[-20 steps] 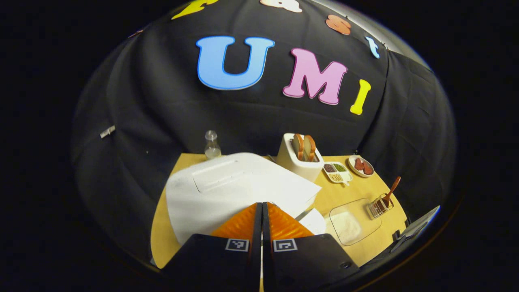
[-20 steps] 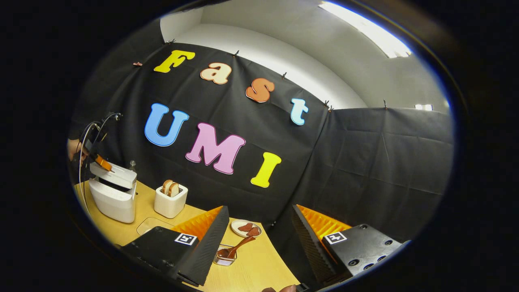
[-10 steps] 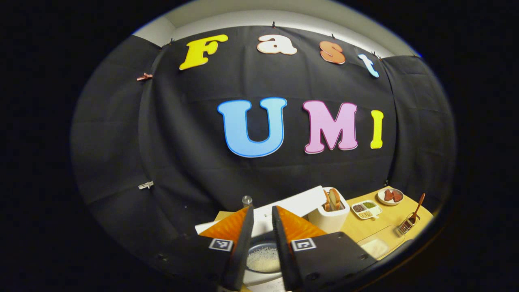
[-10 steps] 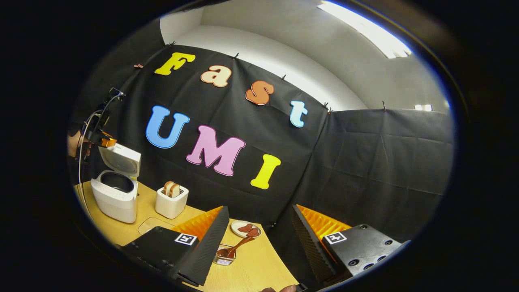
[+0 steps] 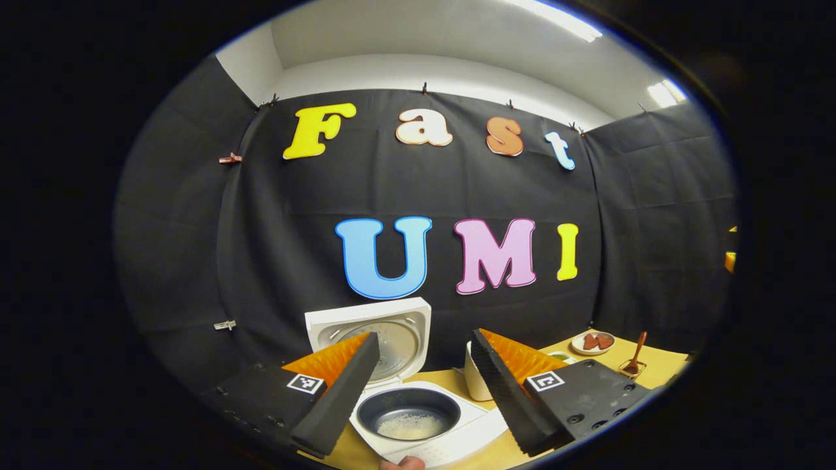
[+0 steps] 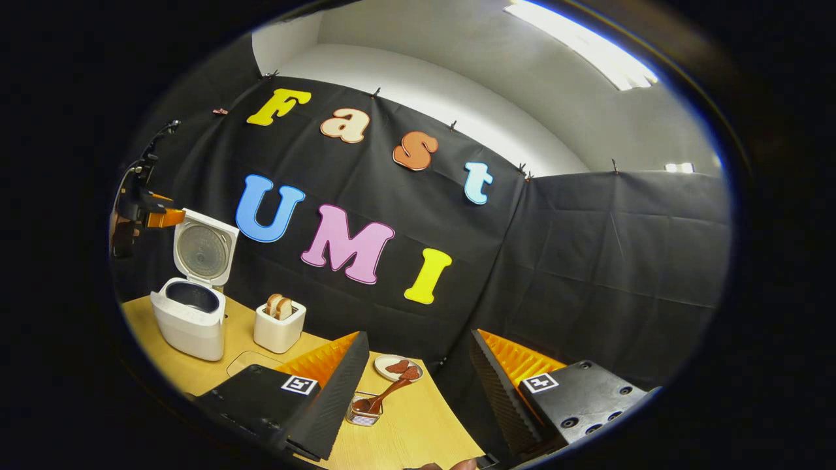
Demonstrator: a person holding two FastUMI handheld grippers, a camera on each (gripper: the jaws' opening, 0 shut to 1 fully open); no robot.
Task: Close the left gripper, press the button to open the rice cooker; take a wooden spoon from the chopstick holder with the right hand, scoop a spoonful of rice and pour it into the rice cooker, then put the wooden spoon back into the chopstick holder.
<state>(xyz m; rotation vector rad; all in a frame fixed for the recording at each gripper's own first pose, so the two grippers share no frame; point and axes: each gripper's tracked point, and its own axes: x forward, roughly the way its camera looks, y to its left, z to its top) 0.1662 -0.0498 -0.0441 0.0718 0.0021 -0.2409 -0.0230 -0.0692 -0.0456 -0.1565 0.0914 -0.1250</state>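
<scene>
Reaching for the brown wooden spoon (image 6: pixel 385 395) looks like the step in hand, since the white rice cooker (image 6: pixel 188 320) already stands with its square lid (image 6: pixel 204 247) swung upright and its dark inner pot (image 5: pixel 408 414) bare, a little pale rice at the bottom. The right gripper (image 6: pixel 418 388) hovers with its fingers well apart and nothing between them, above the near part of the pale wooden desk (image 6: pixel 418 431), and the spoon leans out of the small wire chopstick holder (image 6: pixel 363 411) just ahead of it, handle slanting up towards the back edge. I would bring that gripper down so the slanted handle lies between the fingers, close on the handle above the wire rim, then draw it out along its own slant so the holder does not tip or drag. The left gripper (image 5: pixel 421 378), likewise spread wide and empty, hangs above the open cooker near the desk's left end and should stay out of the pouring path. Nearby stand a white toaster with two bread slices (image 6: pixel 279 324) beside the cooker, a small round plate with reddish-brown pieces (image 6: pixel 398 368) just behind the holder, and a clear shallow tray (image 6: pixel 243 360) partly hidden by a finger; the plate sits close enough to be knocked.
</scene>
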